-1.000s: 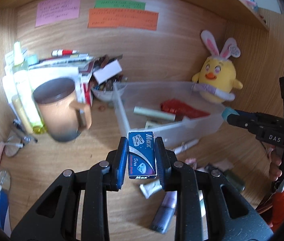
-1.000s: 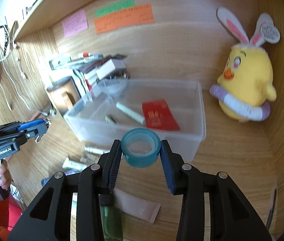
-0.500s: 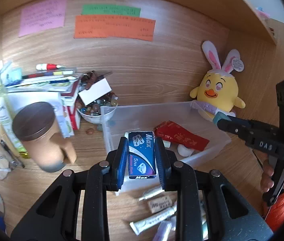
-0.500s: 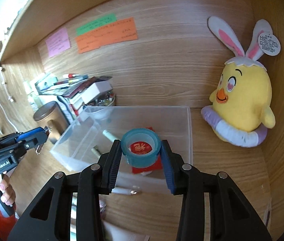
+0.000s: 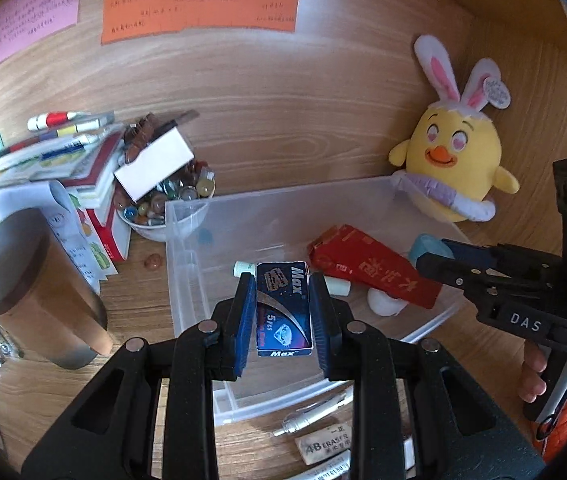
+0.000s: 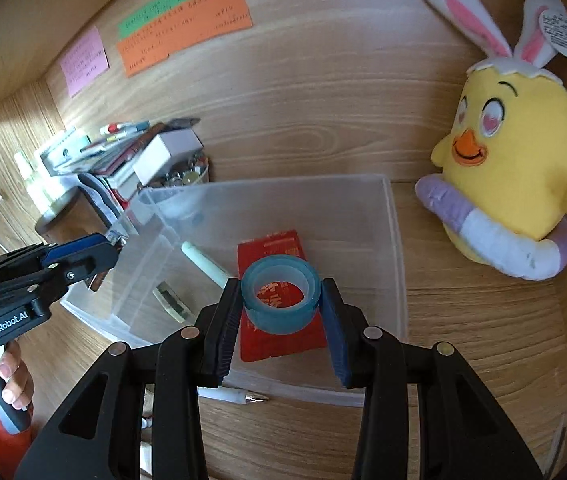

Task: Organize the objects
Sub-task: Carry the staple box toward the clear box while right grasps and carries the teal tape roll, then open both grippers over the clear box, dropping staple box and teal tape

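Both wrist cameras look steeply down, close, sharing the clear bin (image 5: pixel 187 264).

A home study nook: a wood-grain table (image 5: pixel 131 304) closed in by matching wooden walls, with coloured paper notes (image 5: pixel 199 8) stuck on the far wall, stacked books and pens (image 5: pixel 63 148) at the left, a plush chick (image 6: pixel 515 168) at the right.
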### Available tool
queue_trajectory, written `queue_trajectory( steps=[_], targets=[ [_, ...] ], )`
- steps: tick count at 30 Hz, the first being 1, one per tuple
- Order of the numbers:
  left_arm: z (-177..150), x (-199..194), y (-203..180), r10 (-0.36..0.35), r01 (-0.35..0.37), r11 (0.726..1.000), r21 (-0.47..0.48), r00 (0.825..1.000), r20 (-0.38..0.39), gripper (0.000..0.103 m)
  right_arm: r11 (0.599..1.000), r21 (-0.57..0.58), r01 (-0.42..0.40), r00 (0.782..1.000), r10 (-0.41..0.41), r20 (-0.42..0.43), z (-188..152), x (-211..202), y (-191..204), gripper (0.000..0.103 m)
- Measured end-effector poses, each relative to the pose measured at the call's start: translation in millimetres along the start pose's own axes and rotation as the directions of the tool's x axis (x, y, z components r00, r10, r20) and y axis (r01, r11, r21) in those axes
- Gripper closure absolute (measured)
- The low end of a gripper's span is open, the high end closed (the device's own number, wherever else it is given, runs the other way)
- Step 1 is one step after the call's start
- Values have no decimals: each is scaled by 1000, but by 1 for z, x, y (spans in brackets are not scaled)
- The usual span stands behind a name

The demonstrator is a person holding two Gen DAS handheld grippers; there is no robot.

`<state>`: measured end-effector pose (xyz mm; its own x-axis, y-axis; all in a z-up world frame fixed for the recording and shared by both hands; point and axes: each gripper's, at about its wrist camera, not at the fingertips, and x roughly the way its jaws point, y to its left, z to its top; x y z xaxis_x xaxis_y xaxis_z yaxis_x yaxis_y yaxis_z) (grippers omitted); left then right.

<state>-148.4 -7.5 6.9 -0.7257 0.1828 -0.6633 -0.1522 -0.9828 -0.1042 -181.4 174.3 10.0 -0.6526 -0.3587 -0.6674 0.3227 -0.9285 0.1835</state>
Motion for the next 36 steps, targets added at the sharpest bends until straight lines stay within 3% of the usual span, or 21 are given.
queue_trajectory(
  steps=[5, 19, 24, 26, 36],
  targets=[
    [-3, 9, 5, -32, 31, 999, -25, 999, -13, 76, 998, -45, 35, 999, -35, -12, -2, 7, 8, 67],
    [-6, 14, 8, -37, 36, 999, -30, 999, -26, 76, 994, -83, 74, 997, -75, -3, -4, 11, 16, 67],
    [-6, 12, 7, -43, 42, 999, -26, 999, -30, 75, 992, -90, 88, 996, -87, 10, -4, 9, 17, 52],
    [-6, 11, 7, -45, 44, 999, -28, 999, -31, 70, 992, -90, 89, 996, -88, 21, -4, 6, 17, 47],
    [-3, -29, 3, -27, 28, 999, -37, 999, 44, 24, 992, -76, 101, 994, -97, 54, 0, -16, 15, 29]
  ],
)
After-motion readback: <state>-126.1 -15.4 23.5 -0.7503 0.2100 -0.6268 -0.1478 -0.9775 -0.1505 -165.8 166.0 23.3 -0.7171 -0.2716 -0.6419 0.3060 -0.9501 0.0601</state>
